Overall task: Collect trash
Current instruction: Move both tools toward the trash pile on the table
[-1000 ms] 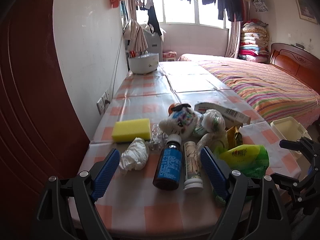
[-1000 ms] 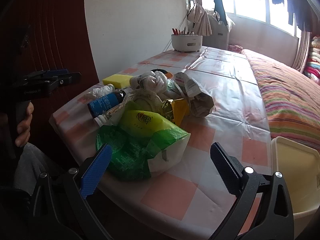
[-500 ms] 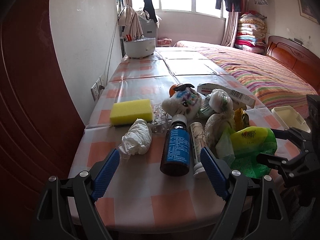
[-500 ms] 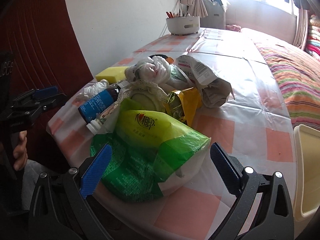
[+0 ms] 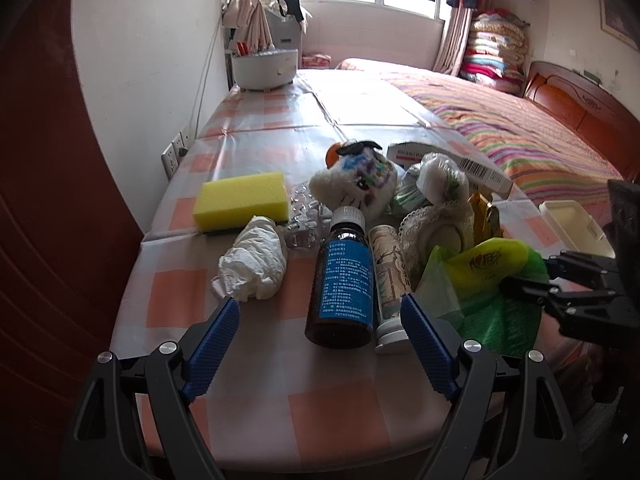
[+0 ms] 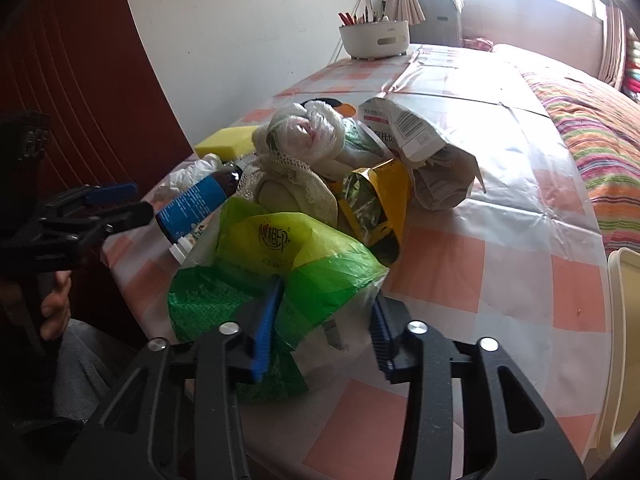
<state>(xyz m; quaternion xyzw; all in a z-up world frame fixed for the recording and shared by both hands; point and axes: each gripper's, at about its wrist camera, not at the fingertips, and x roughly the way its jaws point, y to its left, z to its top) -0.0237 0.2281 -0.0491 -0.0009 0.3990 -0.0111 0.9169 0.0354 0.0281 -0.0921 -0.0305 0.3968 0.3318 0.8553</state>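
Left hand-held gripper [image 5: 320, 322] spread wide over the trash pile; right hand-held gripper [image 6: 326, 322] narrowed onto a green and yellow plastic bag [image 6: 280, 264].

In the left wrist view, from left to right along the pink-checked surface [image 5: 248, 396]: a yellow rectangular sponge [image 5: 242, 202], a crumpled white tissue [image 5: 254, 266], a dark brown bottle with a blue label [image 5: 344, 284] and a slim white tube [image 5: 390, 286] lying between the blue pads, both untouched. At lower centre of the right wrist view, the right jaws have just been closing, with the bag's crinkled lower edge pinched between them; a torn yellow foil pouch [image 6: 374, 208] lies just behind the bag.
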